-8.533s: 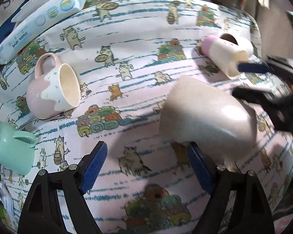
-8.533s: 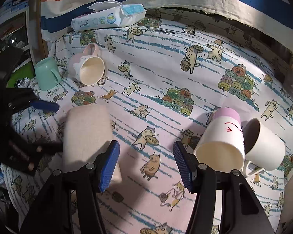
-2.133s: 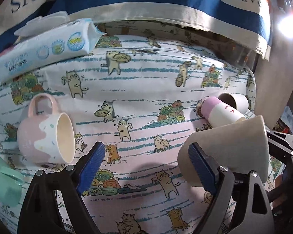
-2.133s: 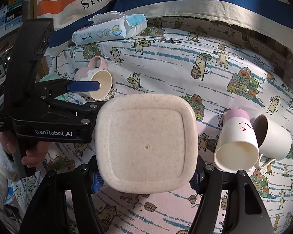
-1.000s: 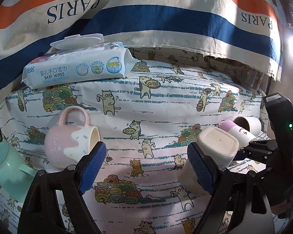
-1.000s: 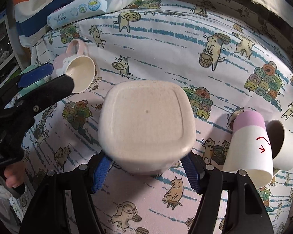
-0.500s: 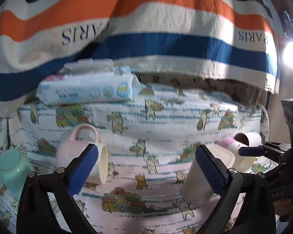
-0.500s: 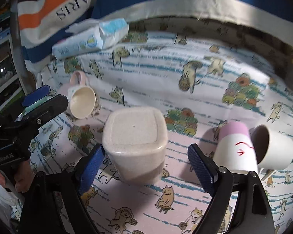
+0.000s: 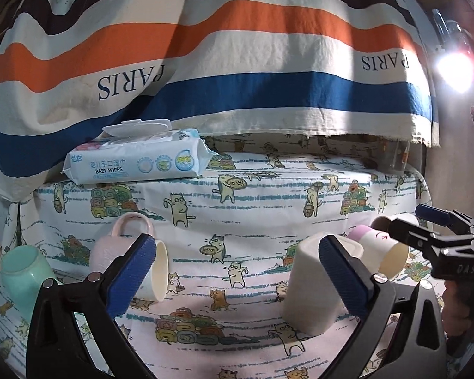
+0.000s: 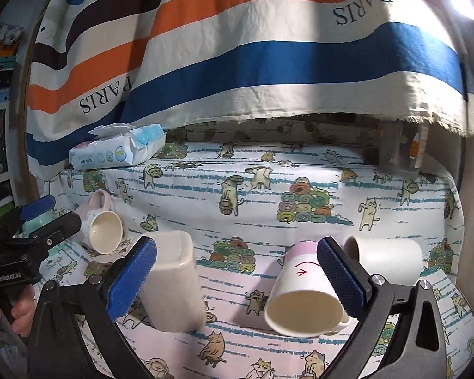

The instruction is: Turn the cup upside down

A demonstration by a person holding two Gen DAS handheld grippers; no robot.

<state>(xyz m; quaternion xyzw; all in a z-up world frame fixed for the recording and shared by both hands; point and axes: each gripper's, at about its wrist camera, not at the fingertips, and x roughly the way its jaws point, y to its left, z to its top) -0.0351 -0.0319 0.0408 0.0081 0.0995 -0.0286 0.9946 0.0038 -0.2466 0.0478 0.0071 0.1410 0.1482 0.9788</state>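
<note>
The beige speckled square cup (image 10: 173, 281) stands upside down on the cat-print cloth, base up; it also shows in the left wrist view (image 9: 312, 287). My right gripper (image 10: 237, 281) is open and empty, pulled back, its left finger just in front of the cup. My left gripper (image 9: 237, 278) is open and empty, with its right finger in front of the cup. The right gripper shows at the right edge of the left wrist view (image 9: 433, 230), and the left gripper at the left edge of the right wrist view (image 10: 44, 218).
On their sides lie a pink mug (image 9: 110, 252), a white cup with a pink base (image 10: 300, 293) and a white mug (image 10: 388, 259). A mint cup (image 9: 22, 274) is at the left edge. A baby wipes pack (image 9: 136, 161) lies at the back under a striped hanging cloth (image 9: 237, 63).
The right gripper opened and let go of the beige cup, leaving it base up on the cloth. Both grippers drew back and tilted up.
</note>
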